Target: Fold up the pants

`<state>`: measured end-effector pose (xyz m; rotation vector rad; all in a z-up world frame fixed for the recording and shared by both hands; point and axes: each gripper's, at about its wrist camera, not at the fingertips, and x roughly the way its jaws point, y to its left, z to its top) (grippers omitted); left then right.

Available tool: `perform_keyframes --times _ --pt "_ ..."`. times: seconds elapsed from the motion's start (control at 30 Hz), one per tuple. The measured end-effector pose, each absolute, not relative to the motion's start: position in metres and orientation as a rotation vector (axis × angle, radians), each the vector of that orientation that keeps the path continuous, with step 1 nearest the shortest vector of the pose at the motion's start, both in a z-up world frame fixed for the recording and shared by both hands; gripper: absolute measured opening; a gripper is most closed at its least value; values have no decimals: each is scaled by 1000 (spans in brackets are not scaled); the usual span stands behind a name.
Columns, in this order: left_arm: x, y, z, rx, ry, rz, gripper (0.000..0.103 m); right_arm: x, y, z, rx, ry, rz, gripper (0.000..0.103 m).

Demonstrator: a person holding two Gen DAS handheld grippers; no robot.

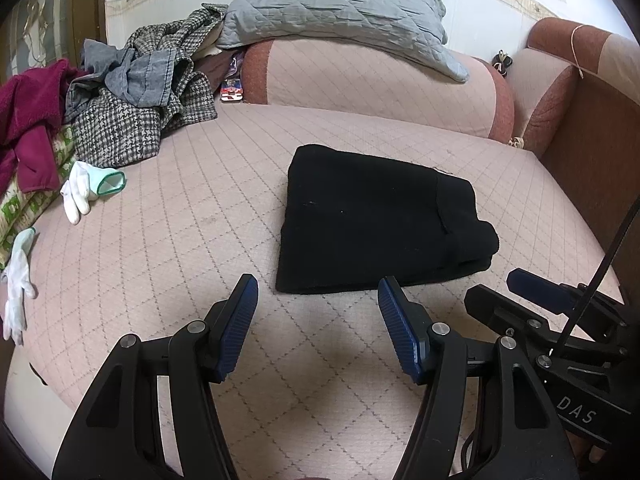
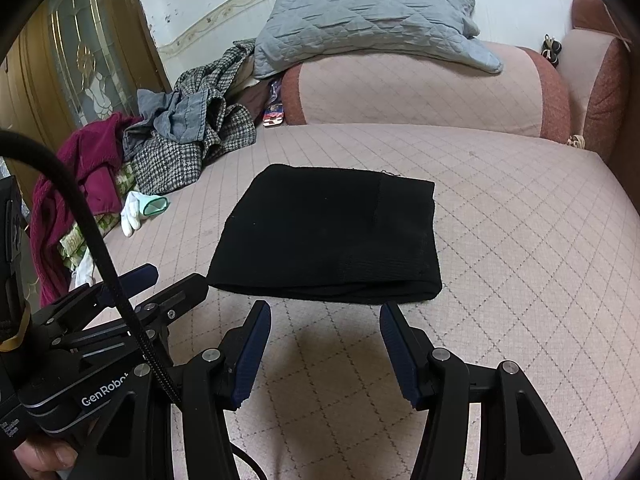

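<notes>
The black pants [image 1: 372, 220] lie folded into a compact rectangle on the pink quilted sofa seat [image 1: 192, 240]; they also show in the right wrist view [image 2: 332, 236]. My left gripper [image 1: 318, 292] is open and empty, just in front of the pants' near edge. My right gripper [image 2: 326, 316] is open and empty, also just short of the near edge. The right gripper shows at the lower right of the left wrist view [image 1: 540, 292], and the left gripper shows at the lower left of the right wrist view [image 2: 132, 280].
A heap of clothes [image 1: 132, 92] with a maroon garment [image 1: 28, 120] lies at the left end. White gloves [image 1: 86, 188] lie beside it. A grey quilted pillow [image 1: 340, 12] rests on the sofa back. The armrest [image 1: 560, 92] is at the right.
</notes>
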<state>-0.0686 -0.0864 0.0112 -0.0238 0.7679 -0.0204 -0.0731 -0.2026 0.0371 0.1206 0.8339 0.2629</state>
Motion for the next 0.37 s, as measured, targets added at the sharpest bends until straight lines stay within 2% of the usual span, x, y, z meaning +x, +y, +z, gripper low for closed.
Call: perform_keyframes --times 0.37 --pt "-78 -98 6 -19 779 -46 63 -81 -209 35 133 839 258 55"
